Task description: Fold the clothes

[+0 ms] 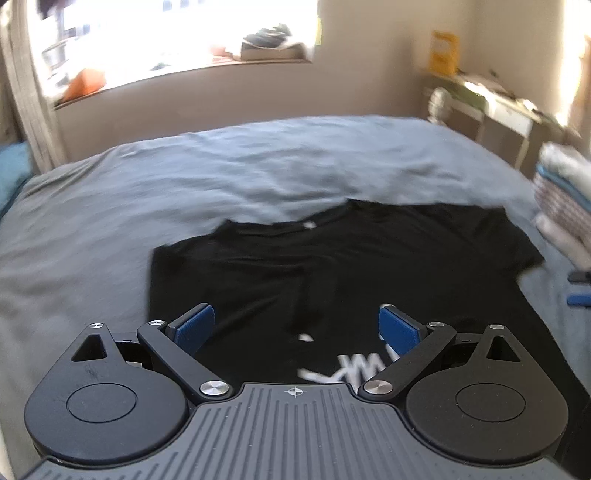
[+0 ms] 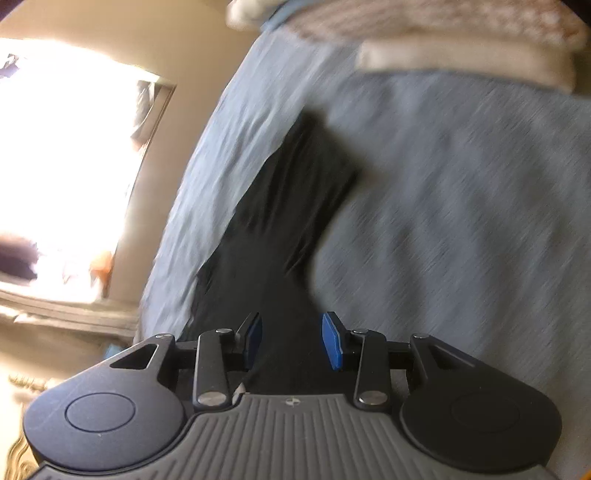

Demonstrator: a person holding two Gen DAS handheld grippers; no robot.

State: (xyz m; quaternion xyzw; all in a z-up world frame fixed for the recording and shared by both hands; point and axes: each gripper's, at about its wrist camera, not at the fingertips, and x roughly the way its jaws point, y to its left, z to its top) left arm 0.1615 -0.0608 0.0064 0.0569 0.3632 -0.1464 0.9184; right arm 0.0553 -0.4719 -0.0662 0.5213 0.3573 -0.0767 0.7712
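Left gripper (image 1: 297, 328) is hovering nearest the lens, its jaws standing wide apart with nothing between the blue pads (image 1: 400, 330); the black T-shirt (image 1: 332, 266) is lying below and beyond them. Right gripper (image 2: 291, 341) is pointing down along a narrow stretch of the same black T-shirt (image 2: 295, 192), its jaws standing partly open; the dark cloth is showing in the gap, but the pads are not pressing on it. The shirt is lying spread on the grey-blue bed (image 1: 184, 173), partly folded, with white lettering (image 1: 343, 373) showing at its near edge, blurred and unreadable. At the bed's right edge a stack of folded laundry (image 1: 563, 199) is sitting just beside the shirt's sleeve. Farther off, a bright window (image 1: 177, 33) with clutter on its sill is glaring, and a desk (image 1: 495, 107) is standing in the corner.
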